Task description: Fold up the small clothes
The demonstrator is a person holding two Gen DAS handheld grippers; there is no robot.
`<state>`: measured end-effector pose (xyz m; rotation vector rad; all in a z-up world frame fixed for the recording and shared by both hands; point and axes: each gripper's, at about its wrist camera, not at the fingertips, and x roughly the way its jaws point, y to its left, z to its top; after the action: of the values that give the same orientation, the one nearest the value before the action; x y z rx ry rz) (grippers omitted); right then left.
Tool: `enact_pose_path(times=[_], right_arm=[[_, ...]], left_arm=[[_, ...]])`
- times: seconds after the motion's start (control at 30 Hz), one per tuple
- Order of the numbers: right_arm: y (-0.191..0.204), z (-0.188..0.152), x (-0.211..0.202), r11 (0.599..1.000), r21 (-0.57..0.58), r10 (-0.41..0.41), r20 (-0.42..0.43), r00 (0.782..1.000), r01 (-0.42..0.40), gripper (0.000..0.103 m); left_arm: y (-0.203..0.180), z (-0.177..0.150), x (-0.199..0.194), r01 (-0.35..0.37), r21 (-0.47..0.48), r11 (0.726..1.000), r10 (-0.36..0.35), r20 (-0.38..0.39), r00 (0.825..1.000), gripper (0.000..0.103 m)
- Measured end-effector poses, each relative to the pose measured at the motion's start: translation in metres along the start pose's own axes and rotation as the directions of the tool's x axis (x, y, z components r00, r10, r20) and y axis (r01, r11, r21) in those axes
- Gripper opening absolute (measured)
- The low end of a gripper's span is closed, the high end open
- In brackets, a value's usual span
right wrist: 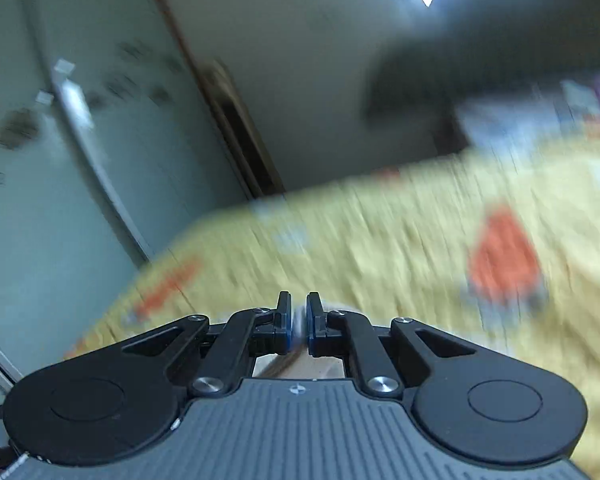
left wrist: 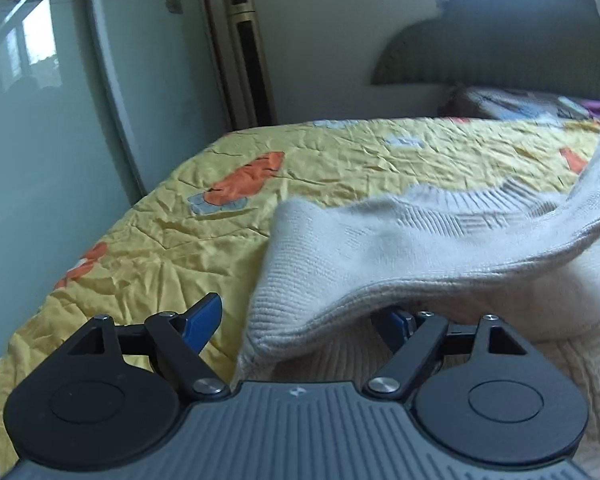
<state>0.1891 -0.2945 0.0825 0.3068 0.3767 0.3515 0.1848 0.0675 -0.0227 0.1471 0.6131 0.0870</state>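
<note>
A cream knitted sweater (left wrist: 380, 248) lies on the yellow quilt (left wrist: 180, 240) in the left wrist view. One part of it rises off the bed toward the upper right edge. My left gripper (left wrist: 304, 312) stands open at the sweater's near folded edge. Its left fingertip (left wrist: 206, 316) is bare over the quilt, and its right one is mostly hidden under the fold. In the blurred right wrist view my right gripper (right wrist: 299, 314) is shut, with a thin sliver of pale fabric (right wrist: 300, 322) pinched between the blue pads, above the quilt (right wrist: 380, 240).
The quilt has orange carrot prints (left wrist: 244, 180). A dark cloud-shaped headboard (left wrist: 500, 40) and patterned pillows (left wrist: 520, 104) are at the far end. A tall floor-standing air conditioner (left wrist: 248, 60) and a pale green glass wardrobe door (left wrist: 40, 100) stand left of the bed.
</note>
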Motion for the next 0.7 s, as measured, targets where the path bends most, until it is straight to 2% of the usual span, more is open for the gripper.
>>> enact_pose_path(times=[0.03,0.07,0.13,0.17,0.23,0.27,0.3,0.37,0.4,0.43,0.47,0.53,0.6,0.63,0.67,0.7], right_arm=[[0.009,0.008,-0.008,0.998,-0.068,0.017,0.067,0.998,-0.013,0.009],[0.009,0.01,-0.012,0.997,-0.079,0.004,0.071,0.997,0.001,0.004],[-0.014,0.005,-0.003,0.998,0.012,-0.063,-0.046,0.997,0.064,0.004],[-0.027,-0.006,0.003,0.992,0.035,-0.117,-0.113,0.987,0.122,0.005],[-0.056,-0.037,0.015,0.963,0.081,-0.23,-0.262,0.937,0.258,0.014],[-0.066,-0.047,0.016,0.956,0.119,-0.223,-0.296,0.929,0.267,0.015],[-0.072,-0.055,0.014,0.955,0.166,-0.187,-0.305,0.934,0.245,0.016],[-0.076,-0.057,0.011,0.948,0.24,-0.131,-0.3,0.945,0.208,0.05],[-0.074,-0.056,0.011,0.945,0.278,-0.09,-0.286,0.954,0.173,0.083],[-0.072,-0.056,0.014,0.942,0.304,-0.059,-0.27,0.961,0.143,0.093],[-0.066,-0.056,0.015,0.94,0.316,-0.043,-0.254,0.966,0.126,0.091],[-0.055,-0.056,0.022,0.94,0.321,-0.028,-0.262,0.965,0.114,0.087],[-0.039,-0.058,0.02,0.939,0.311,-0.068,-0.25,0.966,0.146,0.084],[-0.026,-0.054,0.017,0.951,0.272,-0.087,-0.224,0.971,0.148,0.084],[-0.014,-0.051,0.018,0.965,0.236,-0.073,-0.194,0.978,0.118,0.084],[-0.001,-0.046,0.018,0.974,0.218,-0.023,-0.172,0.985,0.06,0.084]], left_arm=[[0.001,-0.001,0.001,0.006,-0.004,1.0,-0.006,-0.015,1.0,0.082],[0.002,-0.004,0.005,0.025,-0.005,1.0,-0.025,-0.049,0.998,0.082],[0.003,-0.012,0.01,0.065,-0.009,0.998,-0.066,-0.108,0.992,0.082],[0.003,-0.017,0.009,0.075,-0.009,0.997,-0.075,-0.113,0.991,0.082],[0.002,-0.022,0.004,0.072,0.014,0.997,-0.07,-0.091,0.993,0.082],[0.001,-0.024,0.001,0.071,0.03,0.997,-0.069,-0.08,0.994,0.082],[-0.001,-0.024,-0.002,0.071,0.045,0.997,-0.067,-0.074,0.995,0.082],[-0.005,-0.024,-0.007,0.069,0.065,0.995,-0.065,-0.066,0.996,0.084],[-0.008,-0.024,-0.01,0.071,0.075,0.995,-0.067,-0.062,0.996,0.085],[-0.011,-0.024,-0.013,0.073,0.083,0.994,-0.068,-0.054,0.996,0.085],[-0.013,-0.024,-0.016,0.073,0.091,0.993,-0.07,-0.045,0.997,0.085],[-0.019,-0.025,-0.027,0.125,0.113,0.986,-0.122,-0.028,0.992,0.085],[-0.026,-0.025,-0.038,0.183,0.128,0.975,-0.184,-0.009,0.983,0.085],[-0.031,-0.025,-0.045,0.206,0.142,0.968,-0.209,0.005,0.978,0.085],[-0.036,-0.025,-0.049,0.22,0.154,0.963,-0.224,0.014,0.974,0.085],[-0.042,-0.024,-0.053,0.232,0.16,0.959,-0.238,0.018,0.971,0.085]])
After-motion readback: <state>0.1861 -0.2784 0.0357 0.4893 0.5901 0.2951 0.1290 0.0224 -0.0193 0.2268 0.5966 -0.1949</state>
